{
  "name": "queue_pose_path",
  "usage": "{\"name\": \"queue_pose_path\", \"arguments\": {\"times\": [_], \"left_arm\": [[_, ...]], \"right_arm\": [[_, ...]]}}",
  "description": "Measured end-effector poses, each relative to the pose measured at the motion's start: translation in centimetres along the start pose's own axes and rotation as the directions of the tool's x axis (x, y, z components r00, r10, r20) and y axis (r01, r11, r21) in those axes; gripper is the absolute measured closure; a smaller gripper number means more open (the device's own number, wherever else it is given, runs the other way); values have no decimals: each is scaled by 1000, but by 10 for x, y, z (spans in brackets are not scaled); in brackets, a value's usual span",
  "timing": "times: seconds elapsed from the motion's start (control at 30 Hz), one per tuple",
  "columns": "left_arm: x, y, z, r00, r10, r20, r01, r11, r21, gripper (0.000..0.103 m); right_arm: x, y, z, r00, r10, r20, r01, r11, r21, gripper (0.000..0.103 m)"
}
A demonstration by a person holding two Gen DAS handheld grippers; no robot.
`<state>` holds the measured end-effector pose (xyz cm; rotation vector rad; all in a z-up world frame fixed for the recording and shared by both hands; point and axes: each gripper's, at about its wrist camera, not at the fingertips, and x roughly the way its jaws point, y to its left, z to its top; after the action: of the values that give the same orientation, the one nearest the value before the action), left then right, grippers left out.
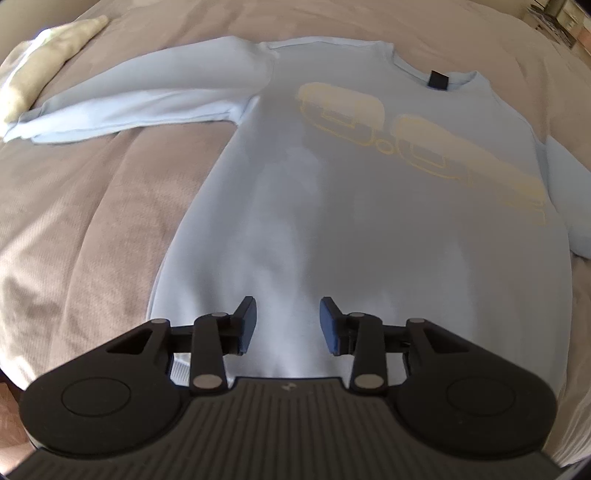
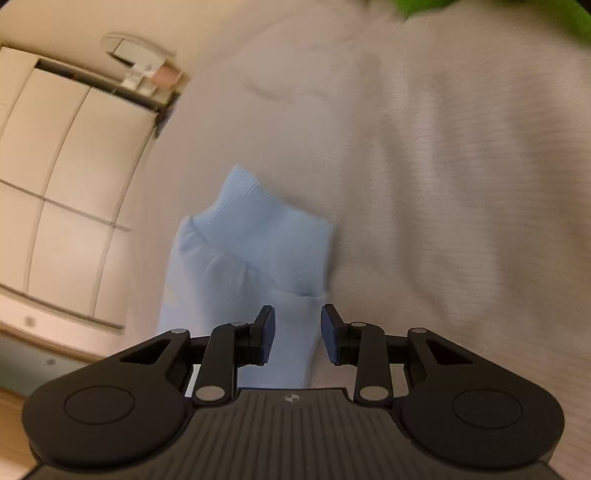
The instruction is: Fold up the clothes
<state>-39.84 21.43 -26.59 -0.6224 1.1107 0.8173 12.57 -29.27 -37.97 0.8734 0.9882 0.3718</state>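
A light blue sweatshirt (image 1: pixel 332 192) with a yellow print lies flat, front up, on a beige bed cover (image 1: pixel 74 229). One sleeve (image 1: pixel 140 103) stretches out to the left. My left gripper (image 1: pixel 288 325) is open above the hem, holding nothing. In the right wrist view the other sleeve (image 2: pixel 251 266) lies on the cover with its ribbed cuff (image 2: pixel 266 225) pointing away. My right gripper (image 2: pixel 297 334) is open just above this sleeve, behind the cuff, holding nothing.
A cream pillow (image 1: pixel 40 70) lies at the far left of the bed. Cupboard doors (image 2: pixel 62 166) and a floor strip show at the left of the right wrist view. Something green (image 2: pixel 509 11) sits at the top right edge.
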Motion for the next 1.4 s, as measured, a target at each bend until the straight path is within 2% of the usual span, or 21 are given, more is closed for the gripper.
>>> {"name": "queue_pose_path", "arguments": {"times": [0.07, 0.17, 0.2, 0.27, 0.4, 0.5, 0.57, 0.63, 0.7, 0.73, 0.77, 0.83, 0.9, 1.0, 1.07, 1.13, 1.17, 1.23, 1.27, 1.33, 1.4], "left_arm": [[4, -2, 6, 1000, -4, 8, 5, 1000, -12, 67], [13, -4, 21, 1000, -11, 26, 12, 999, -38, 67], [16, -6, 26, 999, -10, 32, 12, 999, -41, 67], [20, -9, 37, 999, -11, 47, 13, 999, -45, 67], [16, -15, 51, 996, -24, 85, 27, 999, -32, 65], [22, -18, 52, 997, -35, 74, 37, 999, -24, 64], [29, -21, 49, 998, -44, 54, 45, 999, -15, 64], [38, -23, 43, 999, -42, 32, 41, 999, 12, 63], [43, -22, 36, 1000, -25, 19, 24, 998, 50, 63], [41, -19, 33, 999, -22, 23, 21, 998, 66, 62], [39, -15, 29, 999, -22, 28, 19, 997, 81, 61], [33, -4, 23, 999, -13, 34, 10, 996, 93, 60], [27, 9, 15, 999, -13, 39, 10, 996, 88, 60], [20, 24, 3, 999, -25, 48, 20, 994, 105, 60], [21, 30, -7, 999, -29, 33, 24, 991, 134, 60], [27, 37, -17, 1000, -21, -4, 22, 986, 163, 60], [28, 40, -21, 999, -19, -26, 23, 985, 173, 60], [28, 47, -28, 997, -21, -71, 34, 981, 190, 61], [25, 50, -30, 996, -25, -84, 42, 979, 199, 61], [16, 57, -28, 994, -47, -97, 66, 976, 209, 61], [9, 63, -20, 992, -75, -100, 96, 972, 214, 63]], "right_arm": [[17, 1, -2, 999, -43, -14, 42, 999, -22, 68], [22, -15, 6, 1000, -6, -8, 6, 999, 39, 70], [19, -20, 11, 1000, 15, -5, -15, 998, 67, 88], [5, -18, 20, 1000, -6, 13, 6, 999, 37, 94], [-53, 33, 13, 990, -57, 128, 75, 988, -135, 96], [-82, 67, -5, 968, -152, 202, 210, 929, -303, 96], [-70, 64, -13, 953, -239, 186, 290, 895, -339, 95], [-45, 51, -16, 916, -368, 163, 402, 850, -341, 79], [-30, 40, -19, 861, -489, 139, 507, 802, -316, 75], [-36, 40, -25, 857, -494, 145, 514, 808, -288, 75], [-48, 44, -35, 874, -455, 173, 486, 826, -285, 74], [-71, 61, -66, 882, -419, 219, 471, 813, -343, 60], [-89, 79, -110, 913, -373, 167, 406, 793, -455, 60], [-97, 108, -190, 952, -304, -20, 229, 757, -611, 61], [-107, 118, -259, 944, -298, -144, 111, 694, -712, 61], [-103, 124, -307, 917, -340, -208, 64, 642, -764, 66], [-98, 122, -326, 891, -393, -229, 77, 627, -775, 66], [-94, 111, -359, 799, -546, -253, 163, 601, -782, 66], [-96, 113, -365, 785, -569, -246, 201, 609, -767, 66], [-105, 128, -365, 794, -563, -229, 232, 629, -742, 66], [-106, 155, -358, 830, -521, -199, 220, 634, -741, 64]]}}
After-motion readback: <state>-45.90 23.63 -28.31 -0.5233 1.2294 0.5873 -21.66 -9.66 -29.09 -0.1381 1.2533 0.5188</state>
